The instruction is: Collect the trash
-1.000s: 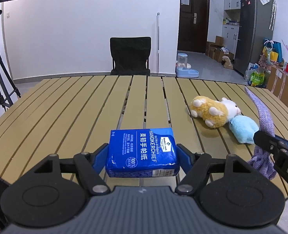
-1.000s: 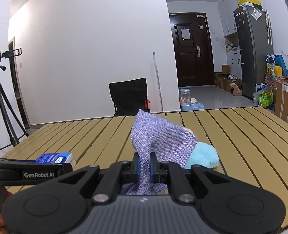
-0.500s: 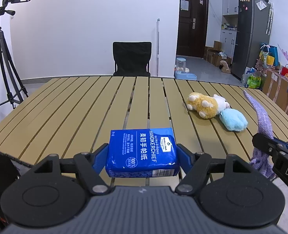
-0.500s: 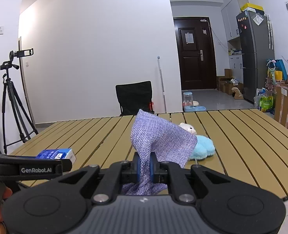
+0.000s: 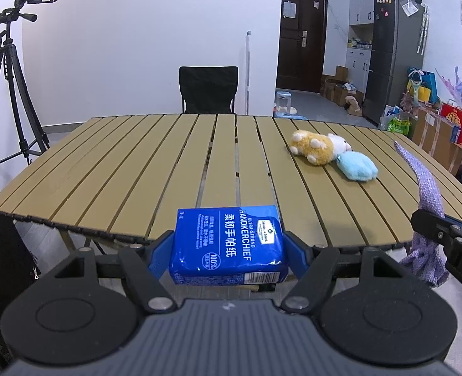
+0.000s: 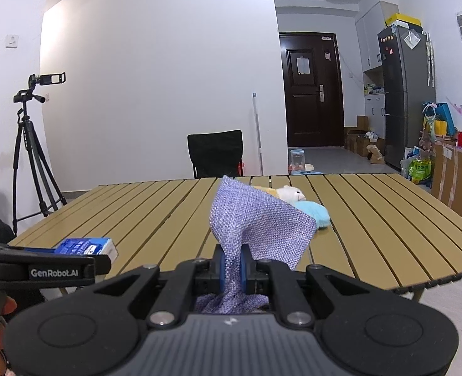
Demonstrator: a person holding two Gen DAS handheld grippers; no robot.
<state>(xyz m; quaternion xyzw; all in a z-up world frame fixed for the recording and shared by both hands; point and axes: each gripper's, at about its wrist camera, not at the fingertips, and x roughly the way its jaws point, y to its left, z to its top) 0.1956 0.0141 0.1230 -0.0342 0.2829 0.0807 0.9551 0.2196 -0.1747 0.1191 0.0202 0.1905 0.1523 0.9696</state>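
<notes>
My left gripper (image 5: 228,249) is shut on a blue handkerchief tissue pack (image 5: 228,244) and holds it in the air just in front of the near edge of the slatted wooden table (image 5: 156,169). My right gripper (image 6: 232,266) is shut on a purple woven cloth (image 6: 256,222), which stands up from the jaws and hangs below them. The cloth (image 5: 426,194) and the right gripper show at the right edge of the left wrist view. The tissue pack (image 6: 87,246) and the left gripper show at the left of the right wrist view.
A yellow and white plush toy (image 5: 318,147) and a light blue plush (image 5: 357,166) lie on the table's right half. A black chair (image 5: 209,89) stands behind the table. A camera tripod (image 5: 12,91) stands at the left. Boxes and bags (image 5: 437,128) line the right wall.
Both grippers have pulled back from over the table toward me, still holding the tissue pack and the cloth. The table's near edge now shows below them.
</notes>
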